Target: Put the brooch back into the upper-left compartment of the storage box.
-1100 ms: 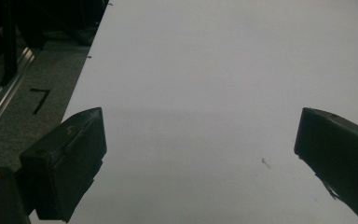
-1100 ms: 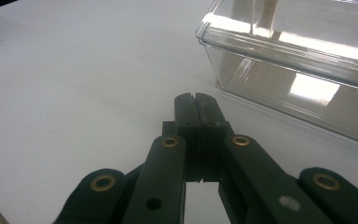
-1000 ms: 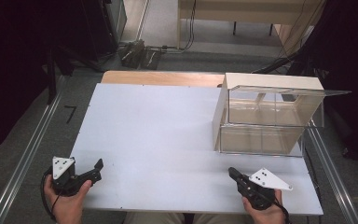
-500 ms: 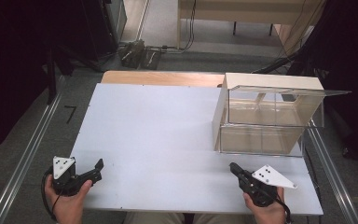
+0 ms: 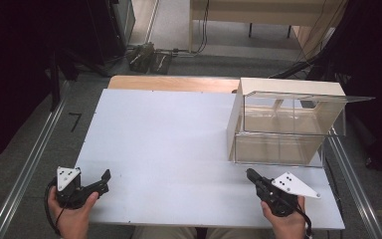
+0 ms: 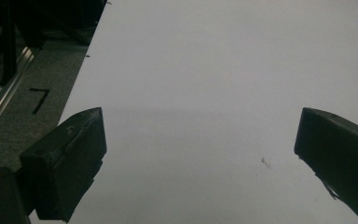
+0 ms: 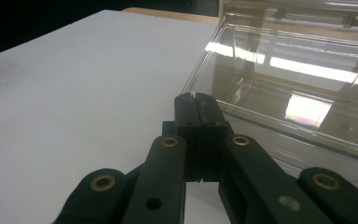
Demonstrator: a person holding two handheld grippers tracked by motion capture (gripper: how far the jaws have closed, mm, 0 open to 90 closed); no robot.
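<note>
the clear box [image 5: 281, 132] stood at the table's [image 5: 169, 144] far right, lid raised. right gripper [image 7: 196, 100] sat near it, jaws together; left gripper [image 6: 200, 140] jaws apart, empty. the box probably was rigid, light and slippery; best gripped by a thin wall edge

a clear plastic box with a raised lid [image 5: 283, 132] stands on the right rear of the white bench [image 5: 169, 134]; left gripper [image 5: 102, 180] near-left, right gripper [image 5: 251, 175] just before the box.

Right gripper [image 7: 196, 100] fingers pressed together, seemingly just short of the clear box [image 7: 298, 93].
</note>
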